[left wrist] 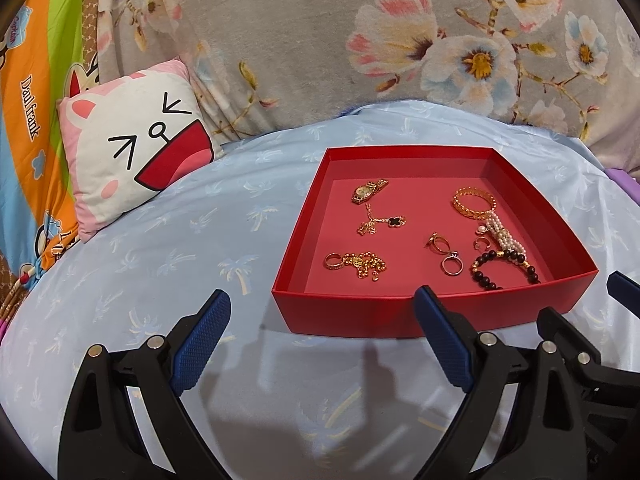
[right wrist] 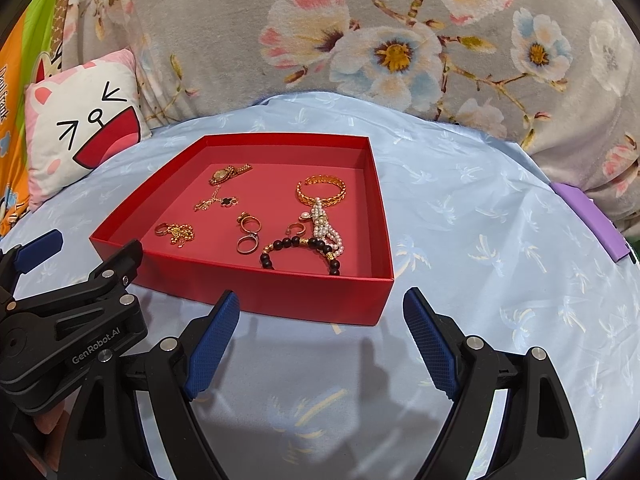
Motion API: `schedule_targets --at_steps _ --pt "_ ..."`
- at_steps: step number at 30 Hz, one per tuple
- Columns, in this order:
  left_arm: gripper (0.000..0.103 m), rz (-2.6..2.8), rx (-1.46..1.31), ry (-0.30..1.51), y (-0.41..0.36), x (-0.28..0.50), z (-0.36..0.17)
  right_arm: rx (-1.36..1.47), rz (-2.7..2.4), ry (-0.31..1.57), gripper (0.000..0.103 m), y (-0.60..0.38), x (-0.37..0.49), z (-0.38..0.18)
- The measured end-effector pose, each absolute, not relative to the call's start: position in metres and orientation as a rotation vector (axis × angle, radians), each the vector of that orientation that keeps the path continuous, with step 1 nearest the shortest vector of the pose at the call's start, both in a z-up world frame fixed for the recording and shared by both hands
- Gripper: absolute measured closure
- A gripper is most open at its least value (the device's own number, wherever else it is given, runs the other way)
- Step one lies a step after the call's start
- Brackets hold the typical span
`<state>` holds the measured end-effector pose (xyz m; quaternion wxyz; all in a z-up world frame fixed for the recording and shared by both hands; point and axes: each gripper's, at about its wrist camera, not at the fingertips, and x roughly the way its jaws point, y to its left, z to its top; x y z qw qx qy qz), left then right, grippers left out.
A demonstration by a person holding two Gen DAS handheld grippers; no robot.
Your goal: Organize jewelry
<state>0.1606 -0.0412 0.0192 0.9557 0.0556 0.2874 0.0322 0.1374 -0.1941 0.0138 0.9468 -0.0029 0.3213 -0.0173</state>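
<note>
Left wrist view showed one shallow red tray (left wrist: 420, 316) resting on a pale blue bedsheet (left wrist: 160, 248), with the left gripper (left wrist: 322, 300) hovering just short of its near wall, jaws spread wide and nothing between them. Inside the tray lay the jewelry, counted as follows: one gold watch (left wrist: 369, 191) near the far left; one gold chain with a black clover pendant (left wrist: 380, 223) just in front of it; one gold ring (left wrist: 333, 261) touching one tangled gold chain (left wrist: 366, 266) at the near left; one gold bangle (left wrist: 474, 201) at the far right; one pearl strand (left wrist: 505, 236) draped from the bangle down onto one dark bead bracelet (left wrist: 504, 270). Around the middle sat a cluster of small rings (left wrist: 444, 250); at least three could be made out, though the exact number was unclear.

From the right wrist view, the right gripper (right wrist: 322, 314) also stood before the tray's near wall, its jaws wide apart and empty. One cartoon cushion (right wrist: 80, 128) leaned at the far left, one floral blanket (right wrist: 280, 20) rose behind, and one purple object (right wrist: 592, 220) lay at the far right edge.
</note>
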Motion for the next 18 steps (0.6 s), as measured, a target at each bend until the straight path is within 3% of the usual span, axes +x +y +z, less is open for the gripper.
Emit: schedule_targets --at_steps 18 --pt "0.013 0.058 0.109 0.578 -0.0432 0.1593 0.0199 -0.006 -0.043 0.65 0.021 -0.1999 0.1404 0.0159"
